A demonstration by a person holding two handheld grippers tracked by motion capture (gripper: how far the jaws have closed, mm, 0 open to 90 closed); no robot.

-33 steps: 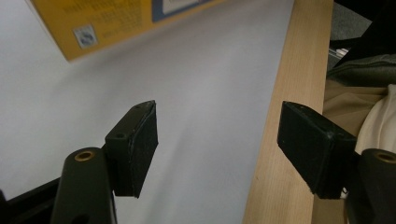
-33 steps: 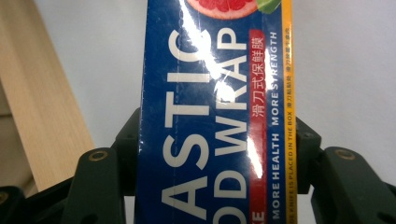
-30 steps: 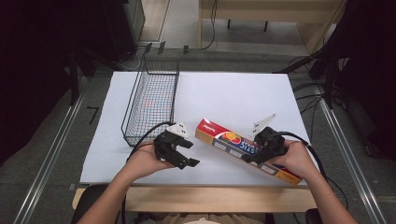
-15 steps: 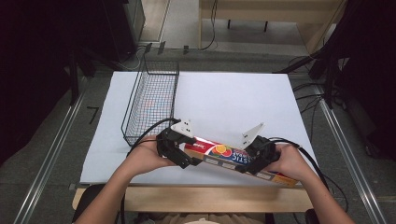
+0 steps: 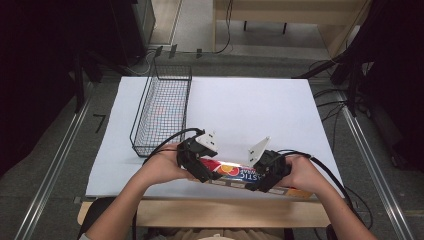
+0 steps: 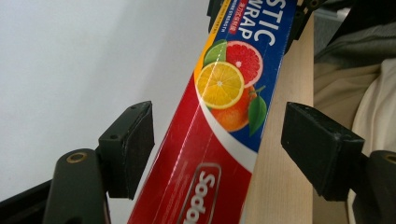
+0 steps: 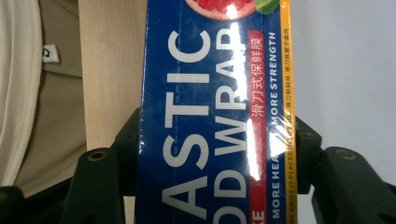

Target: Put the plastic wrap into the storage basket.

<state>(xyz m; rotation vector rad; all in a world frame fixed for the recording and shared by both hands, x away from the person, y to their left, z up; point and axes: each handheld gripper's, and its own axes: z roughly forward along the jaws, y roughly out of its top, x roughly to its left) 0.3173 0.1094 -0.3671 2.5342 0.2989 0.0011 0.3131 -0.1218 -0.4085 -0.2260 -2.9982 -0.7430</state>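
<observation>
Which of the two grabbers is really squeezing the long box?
The right gripper: its jaws press both sides of the plastic wrap box. The left gripper has just been opening; the box lies between its pads, with gaps on either side.

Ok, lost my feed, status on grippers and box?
Right gripper shut on the plastic wrap box. Left gripper open, jaws just widened, box between them untouched. Wire basket stands apart, nothing blocking.

The plastic wrap box [image 5: 235, 172] lies along the table's [image 5: 250, 110] near edge at 6 o'clock. The wire basket [image 5: 162, 107] stands at 10 o'clock from it, well apart, by the table's left side.
</observation>
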